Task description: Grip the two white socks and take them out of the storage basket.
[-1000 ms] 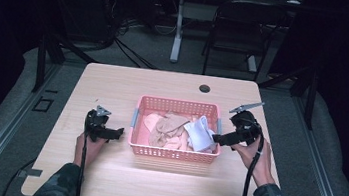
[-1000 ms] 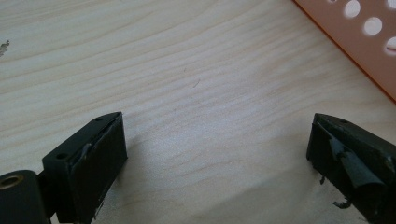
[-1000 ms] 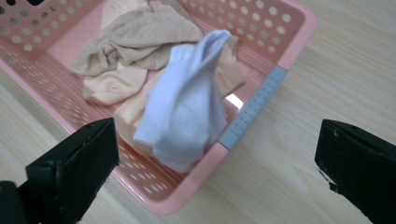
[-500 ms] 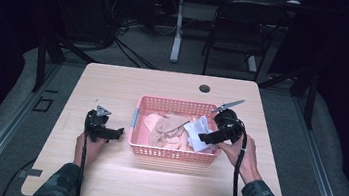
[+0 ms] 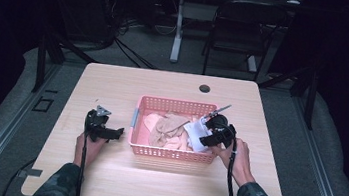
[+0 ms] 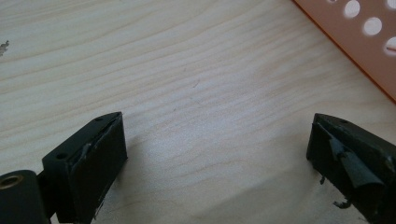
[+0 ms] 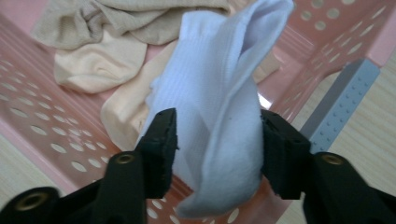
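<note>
At the right end of the pink basket (image 5: 170, 153), the white sock (image 7: 219, 107) stands lengthwise between the right gripper (image 7: 217, 149)'s just-closing jaws, pads touching its sides, while the left gripper (image 6: 215, 168) rests open on the table, well left of the basket.

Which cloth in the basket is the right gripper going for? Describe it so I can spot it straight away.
On the wooden table stands a pink perforated basket. At its right end, between the jaws of the right gripper, which have just been closing, sits a bunched white ribbed cloth. It is the only white piece; its neighbours are beige and peach.
</note>
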Available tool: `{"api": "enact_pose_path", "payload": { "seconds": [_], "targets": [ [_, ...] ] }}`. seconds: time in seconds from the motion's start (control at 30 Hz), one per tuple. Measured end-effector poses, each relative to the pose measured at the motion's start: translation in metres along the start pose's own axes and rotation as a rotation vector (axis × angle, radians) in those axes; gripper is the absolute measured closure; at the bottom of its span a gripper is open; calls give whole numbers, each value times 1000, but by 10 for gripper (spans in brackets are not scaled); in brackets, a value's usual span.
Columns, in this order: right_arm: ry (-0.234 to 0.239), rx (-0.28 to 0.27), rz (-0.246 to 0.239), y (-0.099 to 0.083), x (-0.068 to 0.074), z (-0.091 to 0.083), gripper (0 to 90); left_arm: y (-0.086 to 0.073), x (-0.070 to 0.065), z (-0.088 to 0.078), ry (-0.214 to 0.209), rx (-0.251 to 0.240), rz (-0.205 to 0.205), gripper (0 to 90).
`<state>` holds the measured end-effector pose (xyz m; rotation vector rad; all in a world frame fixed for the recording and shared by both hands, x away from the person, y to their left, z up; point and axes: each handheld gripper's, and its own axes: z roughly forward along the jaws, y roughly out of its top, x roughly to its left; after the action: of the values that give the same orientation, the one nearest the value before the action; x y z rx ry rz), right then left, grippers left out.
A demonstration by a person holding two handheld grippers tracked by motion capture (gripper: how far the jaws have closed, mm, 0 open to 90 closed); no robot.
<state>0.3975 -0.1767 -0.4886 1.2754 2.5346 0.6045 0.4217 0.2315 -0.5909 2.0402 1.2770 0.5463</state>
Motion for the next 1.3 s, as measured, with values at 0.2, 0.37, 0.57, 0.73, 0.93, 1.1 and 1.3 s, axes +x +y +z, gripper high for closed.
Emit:
{"api": "enact_pose_path", "payload": {
  "seconds": [0.2,0.37,0.57,0.73,0.93,1.1,1.3],
  "targets": [
    [-9,23,15,-3,-4,4,704,0,0,0,0,0,1,47],
    [15,19,18,-4,-7,4,816,0,0,0,-1,1,1,47],
    [47,-9,15,-1,-9,-9,827,0,0,0,-1,0,-1,47],
    [63,-40,24,1,-11,-22,826,0,0,0,-2,1,2,47],
    [74,-85,31,4,-14,-37,821,0,0,0,-2,2,1,47],
    [62,-101,11,7,-14,-50,821,0,0,0,-1,3,3,47],
    [59,-130,15,8,-15,-64,821,0,0,0,-2,-1,-2,47]
  ]
}}
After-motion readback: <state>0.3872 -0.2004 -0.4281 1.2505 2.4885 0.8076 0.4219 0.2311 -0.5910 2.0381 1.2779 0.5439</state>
